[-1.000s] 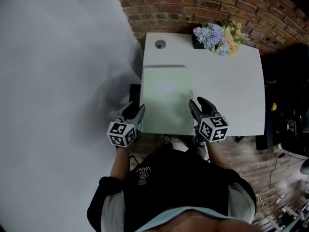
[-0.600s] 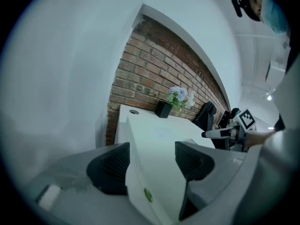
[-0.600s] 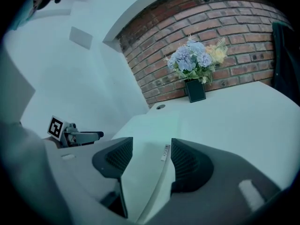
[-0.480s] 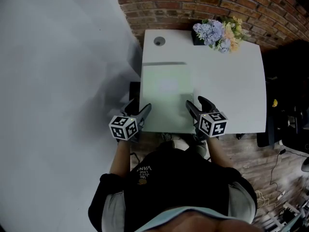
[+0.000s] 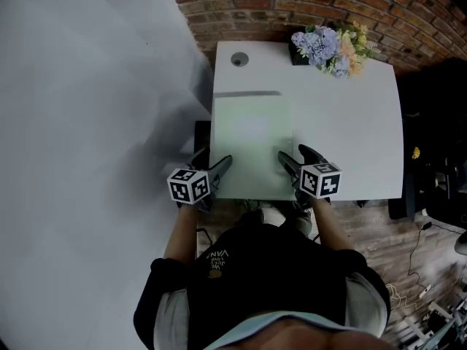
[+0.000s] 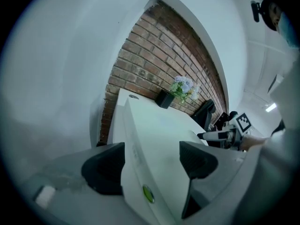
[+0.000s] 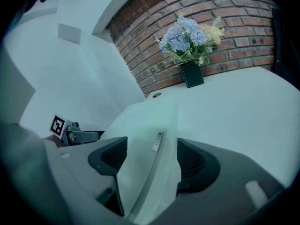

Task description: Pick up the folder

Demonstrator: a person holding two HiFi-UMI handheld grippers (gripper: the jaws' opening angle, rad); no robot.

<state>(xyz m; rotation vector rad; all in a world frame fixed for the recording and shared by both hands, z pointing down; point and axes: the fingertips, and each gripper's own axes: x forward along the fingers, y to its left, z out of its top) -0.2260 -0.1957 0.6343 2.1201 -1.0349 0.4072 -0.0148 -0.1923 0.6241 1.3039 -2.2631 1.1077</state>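
Observation:
A pale green folder (image 5: 252, 141) lies flat on the left half of the white desk (image 5: 350, 122), reaching its near edge. My left gripper (image 5: 213, 163) is at the folder's near left corner and my right gripper (image 5: 293, 155) at its near right corner. Both have just been opening their jaws. In the left gripper view the folder's left edge (image 6: 140, 172) runs between the spread jaws of the left gripper (image 6: 152, 165), with gaps at both pads. In the right gripper view the folder's right edge (image 7: 154, 149) lies between the right gripper's (image 7: 152, 161) spread jaws, untouched.
A black pot of blue and yellow flowers (image 5: 328, 46) stands at the desk's far edge against a brick wall. A round cable hole (image 5: 239, 59) sits at the far left corner. A grey wall runs along the left, dark office chairs (image 5: 438, 137) on the right.
Both grippers have sunk toward the desk's near edge and their jaws have spread wider. The folder has stayed where it was.

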